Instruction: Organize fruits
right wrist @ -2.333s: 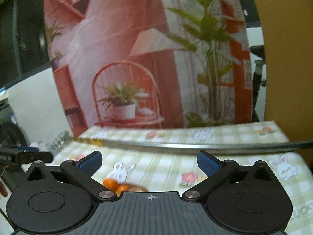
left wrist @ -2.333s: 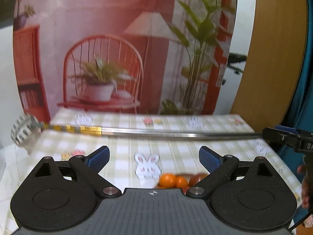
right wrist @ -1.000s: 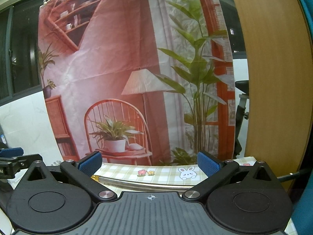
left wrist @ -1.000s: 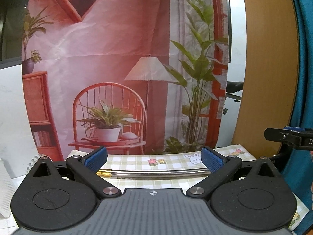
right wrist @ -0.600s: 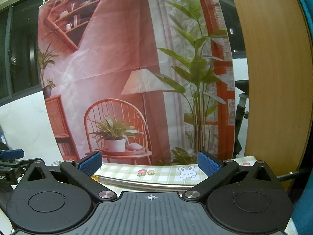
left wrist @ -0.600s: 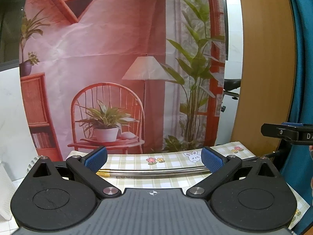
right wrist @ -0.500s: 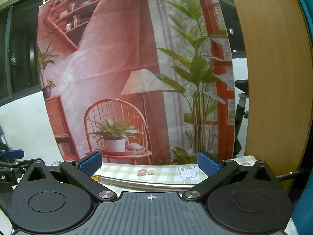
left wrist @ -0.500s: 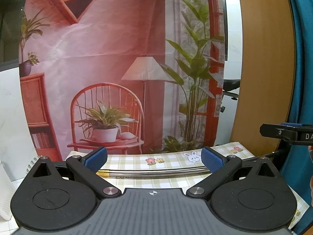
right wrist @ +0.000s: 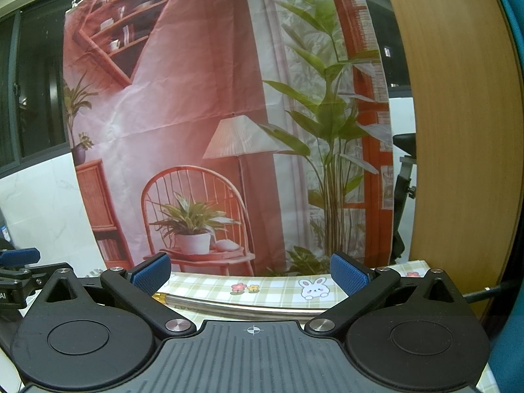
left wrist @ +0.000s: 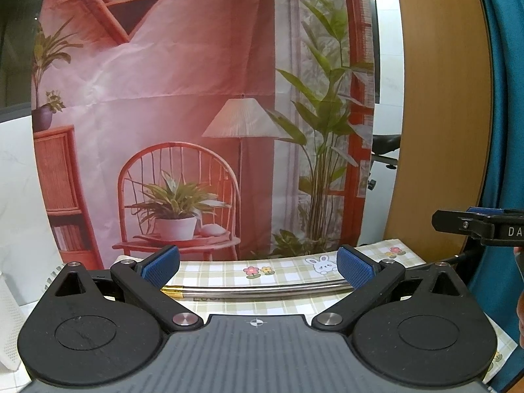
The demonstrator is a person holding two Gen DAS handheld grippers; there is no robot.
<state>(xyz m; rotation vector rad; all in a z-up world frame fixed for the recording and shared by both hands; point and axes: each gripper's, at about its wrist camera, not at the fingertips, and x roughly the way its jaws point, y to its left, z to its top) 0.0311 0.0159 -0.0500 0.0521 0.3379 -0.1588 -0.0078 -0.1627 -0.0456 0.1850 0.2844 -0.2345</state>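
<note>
No fruit shows in either view now; both cameras look level at the backdrop. My left gripper (left wrist: 258, 265) is open, with nothing between its blue-padded fingers (left wrist: 162, 262). My right gripper (right wrist: 250, 276) is open and empty too. The right gripper's tip (left wrist: 471, 226) appears at the right edge of the left wrist view, and the left gripper's tip (right wrist: 19, 271) at the left edge of the right wrist view. Only the far strip of the checked tablecloth (left wrist: 288, 267) (right wrist: 271, 286) is visible beyond the fingers.
A long metal rod (left wrist: 262, 290) (right wrist: 249, 308) lies across the cloth just past both grippers. A printed backdrop (left wrist: 196, 98) of a chair and plants hangs behind the table. A wooden panel (left wrist: 435, 98) stands at the right, and a white ribbed object (left wrist: 8, 321) at the far left.
Both grippers have tilted up from the table since 2.3 s ago, so the oranges and red fruit dropped out of view. Over the last second almost nothing has moved.
</note>
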